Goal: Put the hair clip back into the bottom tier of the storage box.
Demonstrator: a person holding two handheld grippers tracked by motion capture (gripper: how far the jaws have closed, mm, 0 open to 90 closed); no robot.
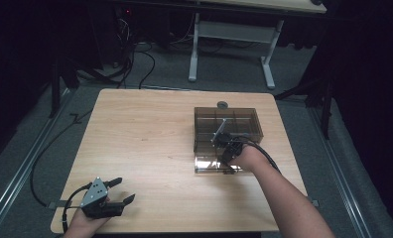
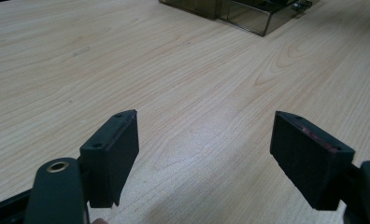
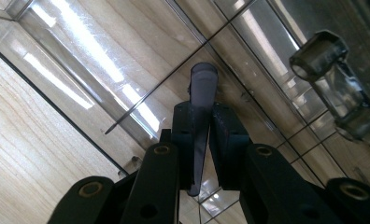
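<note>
A smoky brown compartment box (image 1: 249,130) stands at the right middle of the wooden table (image 1: 145,144), with its clear lid (image 1: 207,164) folded open on the table in front of it. My right gripper (image 1: 229,154) points down over the lid's near edge. In the right gripper view the right gripper (image 3: 203,108) is shut on a thin flat grey piece (image 3: 203,84) with a rounded end, held edge-on above the clear plastic. My left gripper (image 1: 126,190) rests near the front left edge, and in its own view it (image 2: 206,119) stands open with bare wood between the jaws.
A small round grey thing (image 1: 222,104) lies on the table just behind the box. A clear hinge or latch part (image 3: 330,70) sticks up from the plastic near the held piece. The box corner (image 2: 248,14) lies far ahead of the left gripper. Cables trail off the table's left.
</note>
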